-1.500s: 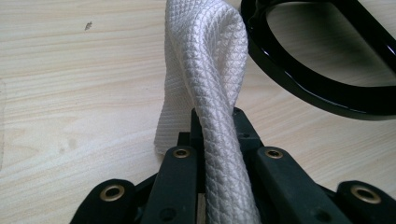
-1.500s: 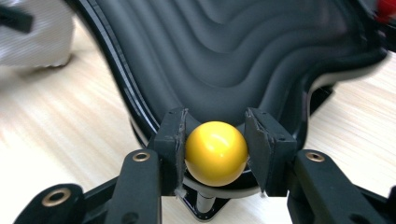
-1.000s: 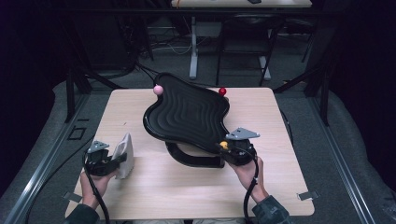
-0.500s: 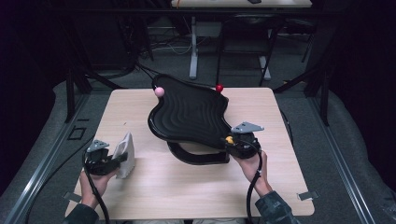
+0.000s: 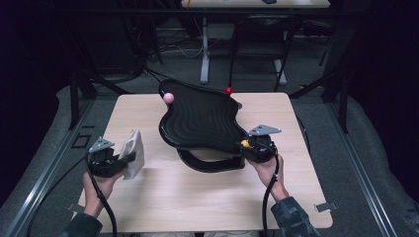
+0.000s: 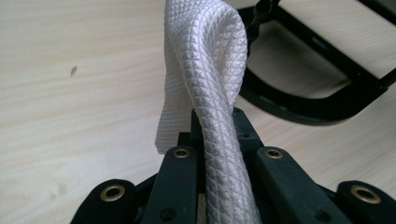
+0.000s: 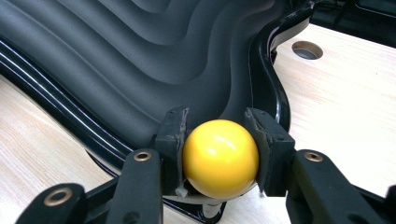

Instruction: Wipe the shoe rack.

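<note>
Left gripper sits low at the near left of the tabletop, jaws clamped tight on a white cloth. In the left gripper view that cloth rises from between the closed jaws, folds over at the top and hangs down on the far side, its quilted weave plain to see, clear of the wood beneath. Beyond it lies the curved black base of the tray stand, resting on the tabletop.

Over to the right: the right gripper is at the near right corner of the black tray, jaws gripping a yellow ball. The right gripper view shows it well: the ball squeezed between the two pads, one on each side, right at the tray's rim, with the rippled black surface spreading away behind it. A round hole shows in the tabletop past the tray's edge.

The tray stands tilted on its base in the middle of the tabletop. A pink ball sits at its far left corner and a red ball at its far right corner. The two grippers are well apart, the cloth just left of the tray and not touching it.
</note>
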A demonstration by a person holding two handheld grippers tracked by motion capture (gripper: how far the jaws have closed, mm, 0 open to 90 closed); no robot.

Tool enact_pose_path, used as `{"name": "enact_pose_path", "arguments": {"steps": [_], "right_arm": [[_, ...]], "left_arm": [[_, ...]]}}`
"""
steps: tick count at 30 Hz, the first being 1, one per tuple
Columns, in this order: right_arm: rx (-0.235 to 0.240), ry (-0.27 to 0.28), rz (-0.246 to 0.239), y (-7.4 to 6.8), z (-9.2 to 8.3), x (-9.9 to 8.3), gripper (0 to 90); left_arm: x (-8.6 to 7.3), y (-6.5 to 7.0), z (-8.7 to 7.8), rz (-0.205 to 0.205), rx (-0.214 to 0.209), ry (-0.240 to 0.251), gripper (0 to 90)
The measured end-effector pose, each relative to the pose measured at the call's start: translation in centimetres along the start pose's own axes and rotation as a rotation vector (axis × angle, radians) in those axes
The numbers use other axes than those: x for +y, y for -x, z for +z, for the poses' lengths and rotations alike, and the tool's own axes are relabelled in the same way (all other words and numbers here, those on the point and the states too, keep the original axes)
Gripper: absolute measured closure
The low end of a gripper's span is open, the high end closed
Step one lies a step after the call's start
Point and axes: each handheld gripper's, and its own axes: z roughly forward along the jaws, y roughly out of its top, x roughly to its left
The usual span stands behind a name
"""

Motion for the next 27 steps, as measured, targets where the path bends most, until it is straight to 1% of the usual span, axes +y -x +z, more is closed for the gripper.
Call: {"name": "enact_pose_path", "arguments": {"steps": [2,3,5,7,13,15,18,20,27], "right_arm": [[0.0,0.002,-0.006,0.1,0.1,0.0,59.7],[-0.006,0.002,-0.009,0.1,0.1,0.1,59.7],[-0.001,0.006,-0.01,0.3,0.2,0.1,59.7],[-0.004,0.006,-0.011,0.3,0.3,0.1,59.6],[-0.011,0.008,-0.017,0.5,0.4,0.2,59.5],[-0.015,0.009,-0.021,0.5,0.5,0.3,59.6],[-0.009,-0.002,-0.026,0.6,0.5,0.4,59.6],[-0.007,0.007,-0.029,0.7,0.6,0.4,59.7],[0.002,0.005,-0.031,0.9,0.8,0.5,59.7]], "left_arm": [[0.9,0.3,-0.2,0.017,0.005,0.006,82.9],[1.4,0.4,-0.3,0.033,0.007,0.003,82.9],[2.4,0.6,-0.4,0.058,0.014,0.004,82.9],[3.2,0.9,-0.4,0.077,0.015,0.002,82.8],[4.9,1.6,0.0,0.122,0.009,-0.015,82.9],[5.4,1.7,0.3,0.126,0.006,-0.022,82.9],[6.1,1.9,0.5,0.134,0.001,-0.027,82.9],[6.6,2.2,0.5,0.14,-0.002,-0.024,82.9],[7.9,2.7,0.5,0.162,-0.005,-0.024,82.9]]}}
